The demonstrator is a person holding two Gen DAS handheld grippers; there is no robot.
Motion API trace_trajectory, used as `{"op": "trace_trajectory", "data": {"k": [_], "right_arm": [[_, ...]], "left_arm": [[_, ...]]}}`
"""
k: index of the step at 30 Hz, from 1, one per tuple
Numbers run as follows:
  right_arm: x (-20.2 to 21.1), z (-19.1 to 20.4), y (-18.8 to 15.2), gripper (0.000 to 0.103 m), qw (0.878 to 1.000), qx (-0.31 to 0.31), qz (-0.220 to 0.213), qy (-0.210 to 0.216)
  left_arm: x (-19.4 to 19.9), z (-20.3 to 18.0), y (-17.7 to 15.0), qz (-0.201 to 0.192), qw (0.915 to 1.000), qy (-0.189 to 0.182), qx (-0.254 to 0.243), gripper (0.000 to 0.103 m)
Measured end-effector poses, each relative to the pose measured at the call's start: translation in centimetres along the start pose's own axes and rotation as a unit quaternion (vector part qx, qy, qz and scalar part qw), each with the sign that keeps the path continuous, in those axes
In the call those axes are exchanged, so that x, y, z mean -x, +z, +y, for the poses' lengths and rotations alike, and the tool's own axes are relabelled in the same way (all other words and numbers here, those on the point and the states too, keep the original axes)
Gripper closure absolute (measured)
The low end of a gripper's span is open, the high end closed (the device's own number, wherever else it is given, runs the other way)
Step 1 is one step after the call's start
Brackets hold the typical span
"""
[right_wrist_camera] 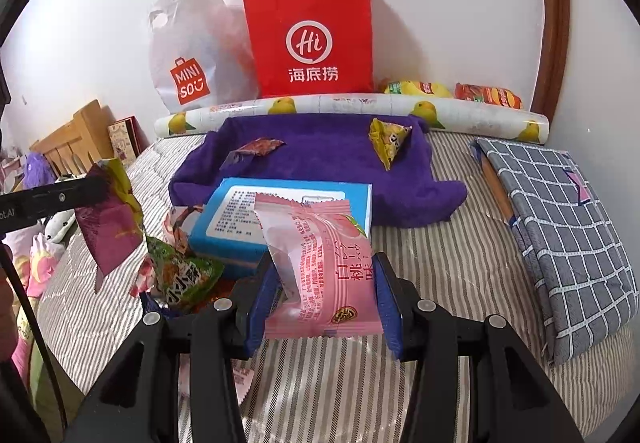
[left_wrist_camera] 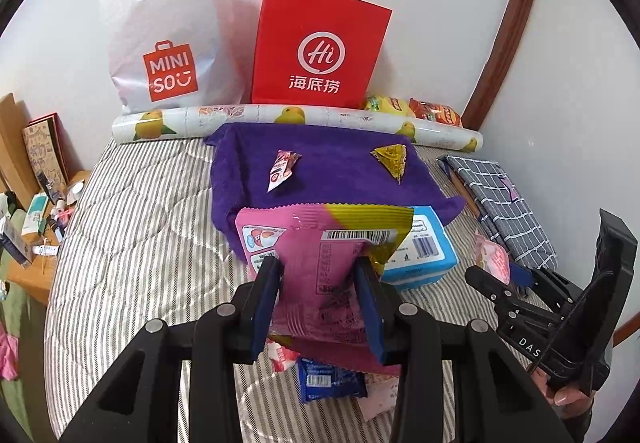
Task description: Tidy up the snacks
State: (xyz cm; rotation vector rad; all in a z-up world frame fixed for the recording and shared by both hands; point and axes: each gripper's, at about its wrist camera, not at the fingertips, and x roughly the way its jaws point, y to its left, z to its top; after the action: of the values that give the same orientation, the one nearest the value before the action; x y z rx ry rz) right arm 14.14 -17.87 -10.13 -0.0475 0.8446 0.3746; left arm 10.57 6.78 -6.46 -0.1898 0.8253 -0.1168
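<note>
Each gripper carries one packet lifted clear of the bed (right_wrist_camera: 460, 243), presumably so both can go to the purple towel (left_wrist_camera: 340, 171) in a single trip. The left gripper (left_wrist_camera: 318, 279) has its jaws clamped on the lower half of a magenta and yellow snack packet (left_wrist_camera: 320, 243), barcode side up, with the crimped top edge standing free toward the far end. The right gripper (right_wrist_camera: 320, 283) has its jaws pinched on a pale pink peach-flavour packet (right_wrist_camera: 320, 267), gripped across its middle so both sealed ends hang free.

The towel seems to be the sorting spot: two small packets already lie on it well apart, a pink and white one (left_wrist_camera: 282, 169) on the left and a yellow triangular one (left_wrist_camera: 394, 159) on the right, with bare cloth between them.

A blue box (right_wrist_camera: 280, 219) lies at the near edge of the towel, straight between the grippers and the open cloth, so the packets will probably need to pass over it. Near and left on the striped bedding sits a loose heap of snacks, among them a green packet (right_wrist_camera: 184, 275) and a dark blue one (left_wrist_camera: 330, 383). At the far side lie a fruit-print roll (left_wrist_camera: 296, 119), a red paper bag (left_wrist_camera: 320, 47) and a white Miniso bag (left_wrist_camera: 172, 35); a folded checked cloth (right_wrist_camera: 560, 243) lies to the right.
</note>
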Motion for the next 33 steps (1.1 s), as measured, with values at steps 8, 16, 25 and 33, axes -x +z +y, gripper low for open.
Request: {"op": "trace_trajectory", "data": {"k": [8, 16, 25, 33], "right_arm": [[-0.4, 0.1, 1.6, 0.056, 1.0, 0.007, -0.007, 0.003], [-1.2, 0.6, 1.7, 0.056, 1.0, 0.012, -0.002, 0.009], [-1.7, 1.4, 1.2, 0.056, 1.0, 0.017, 0.005, 0.018], [-1.5, 1.7, 0.7, 0.056, 1.0, 0.011, 0.005, 0.025]], "left_arm": [[-0.9, -1.0, 1.3, -0.001, 0.9999, -0.007, -0.009, 0.072], [-2.5, 0.2, 0.0, 0.022, 0.9995, 0.018, -0.01, 0.072], [-1.7, 3.0, -1.5, 0.041, 0.9987, 0.015, 0.028, 0.048], [-0.4, 4.1, -3.3, 0.045, 0.9983, 0.004, 0.037, 0.04]]}}
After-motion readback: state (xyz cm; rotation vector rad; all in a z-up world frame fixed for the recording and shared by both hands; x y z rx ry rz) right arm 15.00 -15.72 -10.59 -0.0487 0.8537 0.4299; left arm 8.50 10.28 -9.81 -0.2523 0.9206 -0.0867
